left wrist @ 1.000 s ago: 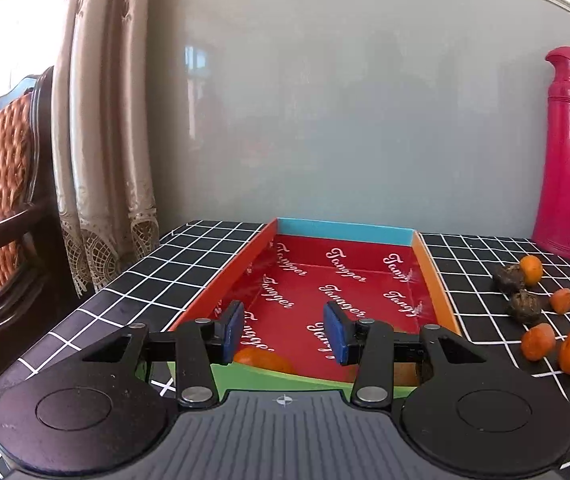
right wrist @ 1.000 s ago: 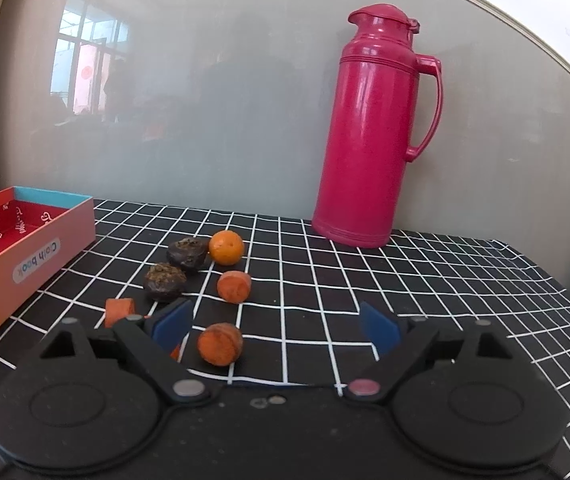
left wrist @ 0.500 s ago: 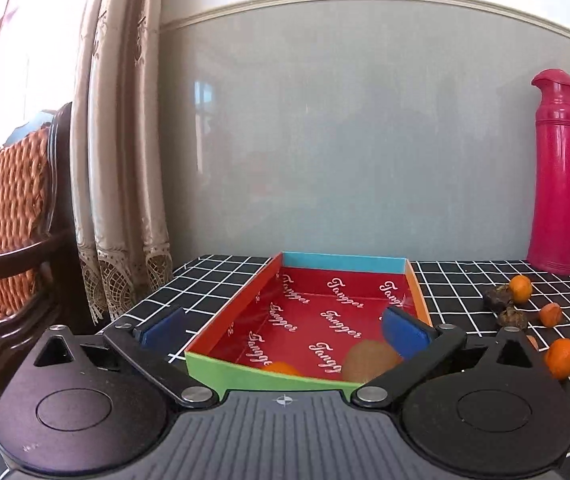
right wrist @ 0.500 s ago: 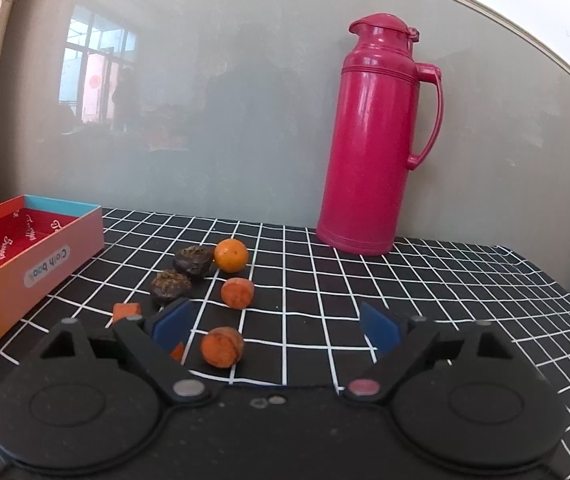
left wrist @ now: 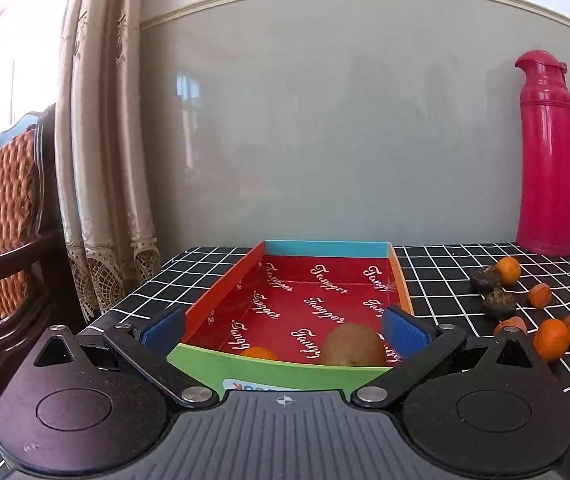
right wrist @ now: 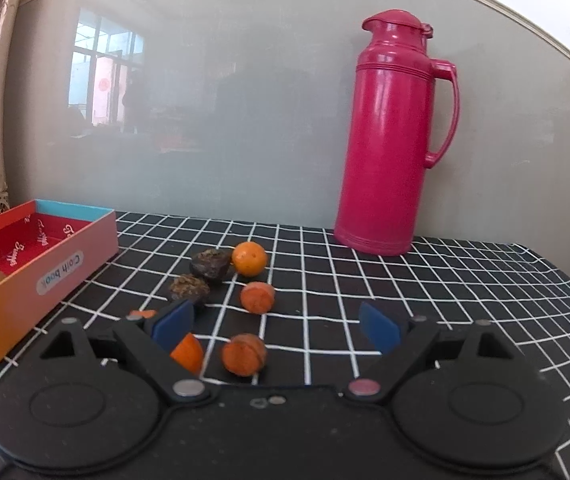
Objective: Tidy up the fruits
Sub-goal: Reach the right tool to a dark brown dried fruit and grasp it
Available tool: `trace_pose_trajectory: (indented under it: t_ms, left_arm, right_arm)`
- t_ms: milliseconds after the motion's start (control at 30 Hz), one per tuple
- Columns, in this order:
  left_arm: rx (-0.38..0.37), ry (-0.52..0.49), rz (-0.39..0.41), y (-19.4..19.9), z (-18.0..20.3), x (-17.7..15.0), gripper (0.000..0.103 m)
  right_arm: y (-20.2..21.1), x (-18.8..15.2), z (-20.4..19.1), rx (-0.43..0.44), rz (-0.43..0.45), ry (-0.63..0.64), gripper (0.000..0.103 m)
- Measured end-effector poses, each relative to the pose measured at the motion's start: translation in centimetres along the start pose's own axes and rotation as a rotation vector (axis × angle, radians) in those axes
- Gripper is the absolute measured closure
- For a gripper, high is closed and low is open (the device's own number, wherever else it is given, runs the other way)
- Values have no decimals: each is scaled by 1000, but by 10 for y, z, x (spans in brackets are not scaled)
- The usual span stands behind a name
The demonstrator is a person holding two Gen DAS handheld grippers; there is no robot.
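Fruit, sorted: brown kiwi [left wrist: 348, 345] lying inside the box [left wrist: 285, 372] against its near green wall; orange fruit [left wrist: 258, 353] sitting just beside the kiwi, same end of the box.

Fruit, unsorted: lying loose on the checked tablecloth [right wrist: 425, 292] to the right of the box. Round orange [right wrist: 249, 258] touching a dark wrinkled fruit [right wrist: 210, 263]; second dark fruit [right wrist: 190, 288] just nearer the box's front corner; orange piece [right wrist: 257, 297] beside these; flat-cut orange piece [right wrist: 244, 355] and a half orange [right wrist: 187, 353] farthest from the box's back wall; small orange scrap [right wrist: 142, 314] partly hidden.

Left gripper [left wrist: 283, 326]: hovering at the near end of the box, jaws spreading as wide as possible, gripping nothing, blue pads [left wrist: 405, 330] straddling the box's near wall.

Right gripper [right wrist: 275, 326]: hanging over the loose fruit right of the box, jaws standing wide, holding nothing; flat-cut piece sitting between the jaws, untouched.

Pink flask [right wrist: 391, 136]: standing upright well to the right of the box, against the wall.

Risks, judged:
- Rolling of the round pieces away from closing pads, owing to curved skin and smooth cloth.
- Catching the half orange alongside the flat-cut piece, owing to closeness.
- Nudging the light box while pulling the left gripper back, owing to pads flanking its wall.
- Crushing of the soft dark fruit under a hard squeeze.
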State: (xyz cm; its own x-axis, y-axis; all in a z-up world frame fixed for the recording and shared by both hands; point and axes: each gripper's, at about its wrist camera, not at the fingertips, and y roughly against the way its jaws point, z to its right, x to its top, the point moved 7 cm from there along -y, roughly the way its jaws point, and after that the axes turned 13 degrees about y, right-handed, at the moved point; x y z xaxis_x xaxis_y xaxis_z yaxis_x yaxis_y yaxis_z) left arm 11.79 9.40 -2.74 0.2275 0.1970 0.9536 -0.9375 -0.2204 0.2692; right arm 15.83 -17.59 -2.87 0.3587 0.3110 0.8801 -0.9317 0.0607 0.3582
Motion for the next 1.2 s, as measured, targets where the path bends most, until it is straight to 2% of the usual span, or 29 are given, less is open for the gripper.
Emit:
trace_pose_trajectory:
  t_ms: [200,567,800,900,967,1200]
  left_arm:
    - [44,-23,17,-6,-9,2,0]
    - [131,37,3,-25,-50,6,0]
    - [213,55,-9,-39,-74,7,0]
    - [238,80,-11,-43,-83,8,0]
    - [241,95,-10,-45,-86,9,0]
    - [254,123,-37,-50,-92,7,0]
  right_arm:
    - [-16,11,-21,34,2,-5,13]
    - [-53,28,-50,71,-9,8,14]
    - [-84,24,-61,89,-99,9,30]
    - [-92,21,-63,92,-129,22,34]
    - [-97,20,-64,95,-145,24,42]
    - [-109,16,-68,110,-191,32,51]
